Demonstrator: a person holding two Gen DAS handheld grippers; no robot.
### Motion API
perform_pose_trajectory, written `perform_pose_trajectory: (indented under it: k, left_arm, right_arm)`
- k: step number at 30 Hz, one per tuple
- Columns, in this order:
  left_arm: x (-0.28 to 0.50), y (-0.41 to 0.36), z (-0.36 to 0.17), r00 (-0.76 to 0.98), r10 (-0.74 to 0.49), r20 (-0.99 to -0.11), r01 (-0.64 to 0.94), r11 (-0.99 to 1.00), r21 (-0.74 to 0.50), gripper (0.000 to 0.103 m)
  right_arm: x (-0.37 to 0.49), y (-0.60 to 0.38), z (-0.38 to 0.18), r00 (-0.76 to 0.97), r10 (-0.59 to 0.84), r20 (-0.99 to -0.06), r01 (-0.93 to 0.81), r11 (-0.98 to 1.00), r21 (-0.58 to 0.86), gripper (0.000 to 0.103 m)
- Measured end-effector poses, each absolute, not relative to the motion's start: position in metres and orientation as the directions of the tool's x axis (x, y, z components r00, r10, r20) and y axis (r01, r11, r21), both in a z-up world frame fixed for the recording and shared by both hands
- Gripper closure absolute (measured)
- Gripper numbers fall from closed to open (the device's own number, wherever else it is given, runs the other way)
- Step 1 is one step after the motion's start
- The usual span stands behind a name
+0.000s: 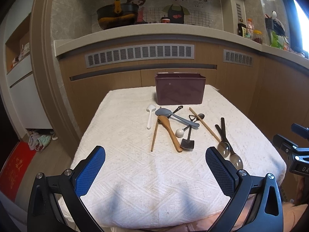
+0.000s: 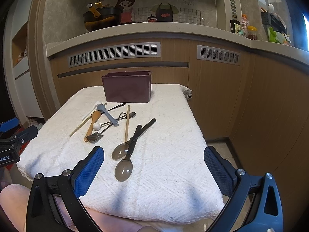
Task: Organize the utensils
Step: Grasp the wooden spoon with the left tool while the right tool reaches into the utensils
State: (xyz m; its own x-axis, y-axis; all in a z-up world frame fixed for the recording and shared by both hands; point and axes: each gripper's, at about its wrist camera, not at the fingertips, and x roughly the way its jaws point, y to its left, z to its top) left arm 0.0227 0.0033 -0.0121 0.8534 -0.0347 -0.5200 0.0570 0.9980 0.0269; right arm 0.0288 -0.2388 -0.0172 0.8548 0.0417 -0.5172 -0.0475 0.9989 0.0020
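A dark maroon utensil holder point(image 1: 179, 89) stands at the far end of a table with a white towel point(image 1: 135, 183); it also shows in the right wrist view point(image 2: 127, 89). In front of it lie a white spoon point(image 1: 149, 116), a grey spoon point(image 1: 173, 116), a wooden spoon point(image 1: 170, 131), chopsticks point(image 1: 154, 133), a small black shovel spoon point(image 1: 187, 141) and two clear spoons with black handles point(image 2: 123, 158). My left gripper point(image 1: 155, 154) is open and empty above the near part of the towel. My right gripper point(image 2: 154, 154) is open and empty, just short of the clear spoons.
Wooden cabinets with vent grilles point(image 1: 140, 55) stand behind the table under a counter with a black pot point(image 1: 117, 15) and jars point(image 1: 256, 36). The right gripper's body shows at the left view's right edge point(image 1: 295, 150). Floor lies right of the table point(image 2: 222, 147).
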Motion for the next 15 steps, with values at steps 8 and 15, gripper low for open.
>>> perform_pose_trajectory:
  k: [8, 15]
  left_arm:
    - [0.07, 0.013, -0.012, 0.838, -0.046, -0.544, 0.061, 0.998, 0.01, 0.0]
    - [0.12, 0.019, -0.013, 0.819, -0.032, -0.572, 0.04, 0.999, 0.001, 0.0]
  right_arm:
    - [0.068, -0.233, -0.008, 0.865, -0.026, -0.501, -0.028, 0.995, -0.098, 0.0]
    - [0.126, -0.221, -0.022, 0.811, -0.038, -0.584, -0.041, 0.992, -0.121, 0.0]
